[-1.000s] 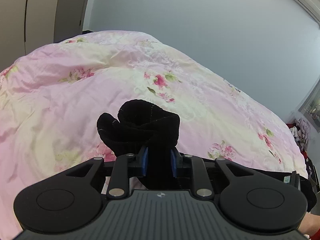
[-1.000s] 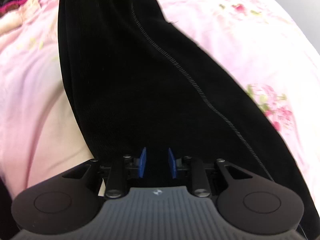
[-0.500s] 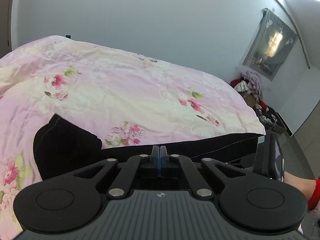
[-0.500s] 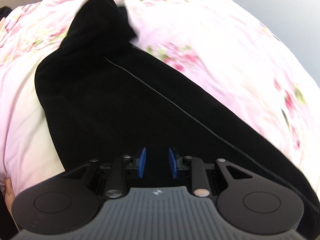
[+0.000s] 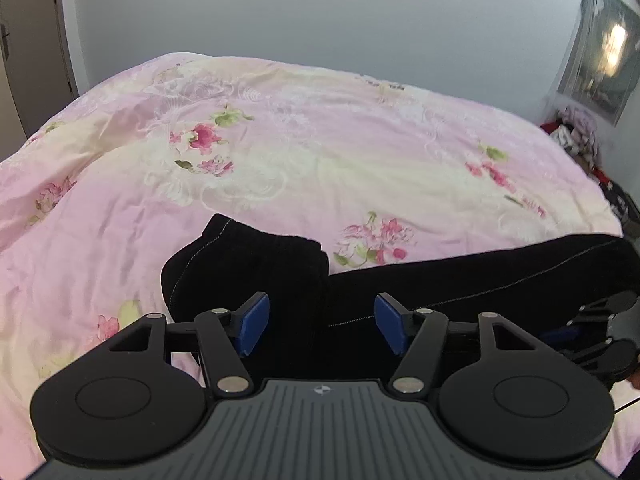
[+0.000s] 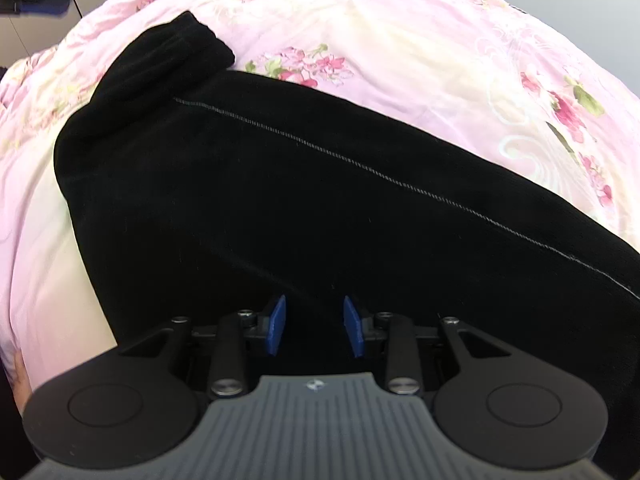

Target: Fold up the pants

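Black pants (image 5: 460,276) lie flat across the pink flowered bedspread (image 5: 320,140), one ribbed end (image 5: 256,256) bunched just ahead of my left gripper (image 5: 320,320). That gripper's jaws are opening and stand wide above the cloth, the blue pads clear of it. In the right wrist view the pants (image 6: 280,184) fill the middle, a grey seam running across them. My right gripper (image 6: 314,322) sits low over the fabric. Its jaws are opening too, with black cloth between the pads (image 6: 278,322) and no visible pinch. The right gripper (image 5: 600,332) also shows at the left wrist view's right edge.
The bedspread spreads far beyond the pants on all sides. A heap of clothes (image 5: 576,136) lies past the bed's far right corner under a wall picture (image 5: 604,48). A door (image 5: 24,60) stands at the left.
The left gripper dropped the bunched pants end, shut empty, then opened wide as it swung over the bed. The right gripper's pads spread slightly; the pants now lie flatter.
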Tool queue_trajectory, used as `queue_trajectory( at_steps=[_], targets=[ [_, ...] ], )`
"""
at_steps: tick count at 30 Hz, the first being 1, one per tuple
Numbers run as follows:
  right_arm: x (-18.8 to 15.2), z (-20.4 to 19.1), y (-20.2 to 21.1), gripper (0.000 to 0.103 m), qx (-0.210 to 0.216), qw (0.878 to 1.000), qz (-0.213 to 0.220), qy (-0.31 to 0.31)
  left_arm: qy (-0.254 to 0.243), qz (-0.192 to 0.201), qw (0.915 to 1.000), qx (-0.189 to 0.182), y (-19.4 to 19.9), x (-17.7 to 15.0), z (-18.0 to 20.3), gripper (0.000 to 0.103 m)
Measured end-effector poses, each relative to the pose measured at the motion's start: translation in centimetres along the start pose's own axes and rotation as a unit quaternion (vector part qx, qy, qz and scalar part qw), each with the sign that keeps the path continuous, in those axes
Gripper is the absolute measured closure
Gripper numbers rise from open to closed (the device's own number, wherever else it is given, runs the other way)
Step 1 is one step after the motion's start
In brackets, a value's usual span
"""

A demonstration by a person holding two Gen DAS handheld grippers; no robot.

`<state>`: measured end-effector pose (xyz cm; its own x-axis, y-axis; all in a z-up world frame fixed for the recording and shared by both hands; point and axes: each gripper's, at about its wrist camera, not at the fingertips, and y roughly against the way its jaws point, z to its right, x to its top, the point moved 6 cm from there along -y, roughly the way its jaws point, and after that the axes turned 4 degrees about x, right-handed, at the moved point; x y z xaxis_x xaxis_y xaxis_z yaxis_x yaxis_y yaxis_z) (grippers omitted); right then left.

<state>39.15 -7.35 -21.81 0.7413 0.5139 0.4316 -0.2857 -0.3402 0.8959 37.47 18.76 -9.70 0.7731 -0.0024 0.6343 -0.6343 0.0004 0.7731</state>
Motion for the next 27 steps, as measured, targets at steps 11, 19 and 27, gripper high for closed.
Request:
queue_trajectory(
  at_steps=[11,19,27],
  targets=[
    [2.9,1.4,-2.0,0.059,-0.015,0.999,-0.020,0.022,-0.111,-0.077,0.9890,0.061,-11.2,-3.4,3.8,0.031],
    [2.7,1.9,-2.4,0.052,-0.004,0.999,-0.020,0.028,-0.142,-0.104,0.9773,0.118,-14.3,-3.3,4.5,0.025],
    [1.8,1.9,-1.3,0.052,-0.001,1.000,-0.012,0.026,-0.153,-0.098,0.9711,0.154,-13.8,-2.8,3.8,0.086]
  ],
)
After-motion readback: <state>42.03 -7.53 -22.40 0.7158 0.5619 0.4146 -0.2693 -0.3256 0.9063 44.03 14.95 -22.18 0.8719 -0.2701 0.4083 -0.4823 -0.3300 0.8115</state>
